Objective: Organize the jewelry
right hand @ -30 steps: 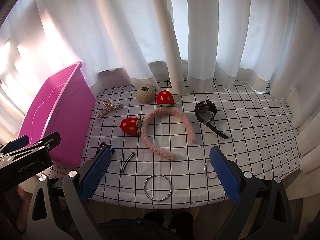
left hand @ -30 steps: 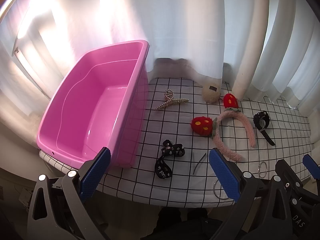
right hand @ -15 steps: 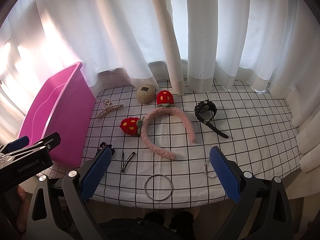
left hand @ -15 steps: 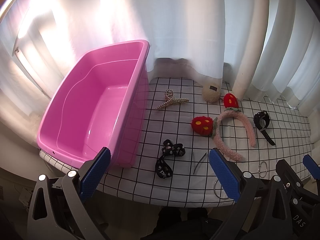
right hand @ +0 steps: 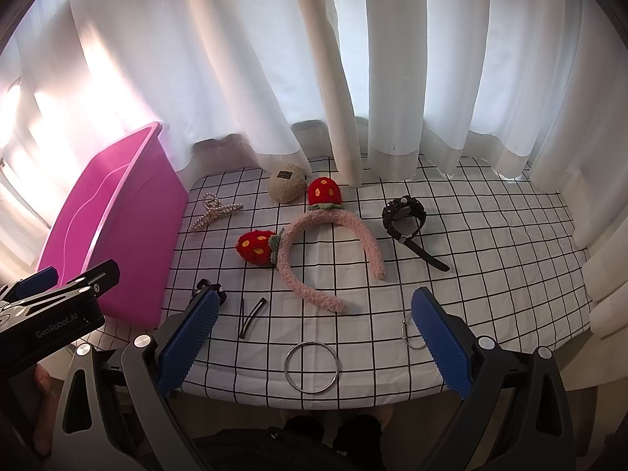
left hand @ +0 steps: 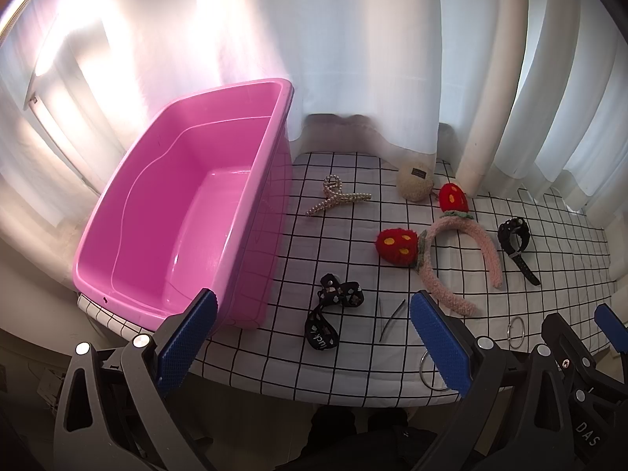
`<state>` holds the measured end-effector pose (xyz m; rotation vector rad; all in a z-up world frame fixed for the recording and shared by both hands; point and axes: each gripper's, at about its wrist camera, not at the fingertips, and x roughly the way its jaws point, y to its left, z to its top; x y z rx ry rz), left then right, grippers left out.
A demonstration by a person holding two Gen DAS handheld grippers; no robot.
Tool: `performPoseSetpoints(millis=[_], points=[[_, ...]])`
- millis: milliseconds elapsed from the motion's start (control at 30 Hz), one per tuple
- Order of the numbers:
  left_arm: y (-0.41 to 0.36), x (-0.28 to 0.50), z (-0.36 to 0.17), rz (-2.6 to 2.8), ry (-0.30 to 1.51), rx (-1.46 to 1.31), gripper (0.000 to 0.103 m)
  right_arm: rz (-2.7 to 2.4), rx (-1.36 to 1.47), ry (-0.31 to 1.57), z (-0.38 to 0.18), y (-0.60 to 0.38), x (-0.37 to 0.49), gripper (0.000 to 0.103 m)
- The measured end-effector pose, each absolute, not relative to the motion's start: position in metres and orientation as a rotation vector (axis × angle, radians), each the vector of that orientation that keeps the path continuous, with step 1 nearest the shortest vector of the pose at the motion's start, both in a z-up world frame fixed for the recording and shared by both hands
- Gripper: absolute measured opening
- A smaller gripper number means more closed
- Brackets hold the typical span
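An empty pink bin [left hand: 168, 231] stands at the table's left; it also shows in the right wrist view [right hand: 114, 231]. On the checked cloth lie a pearl hair claw [left hand: 335, 198], a pink strawberry headband [right hand: 325, 251], a black watch [right hand: 408, 219], a black ribbon bow [left hand: 331, 314], a black hair clip [right hand: 251, 316], a large metal ring [right hand: 311, 367] and a small ring [right hand: 410, 329]. My left gripper [left hand: 314, 337] is open and empty before the table's front edge, near the bow. My right gripper [right hand: 314, 337] is open and empty above the large ring.
A beige round pouf [right hand: 286, 187] sits at the back by the white curtains [right hand: 353, 59], which hang along the table's far edge. The table's front edge [right hand: 314, 400] lies just under both grippers.
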<state>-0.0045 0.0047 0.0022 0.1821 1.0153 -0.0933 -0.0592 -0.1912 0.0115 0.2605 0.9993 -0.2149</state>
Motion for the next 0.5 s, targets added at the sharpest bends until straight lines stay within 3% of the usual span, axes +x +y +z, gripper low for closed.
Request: performPoseSetpoints(millis=[500], points=[[0.0,-0.007,-0.007,-0.099,1.043,0.174,0.097,-0.22,0.284,1.011,0.006,-0.201,-0.064,0.094]])
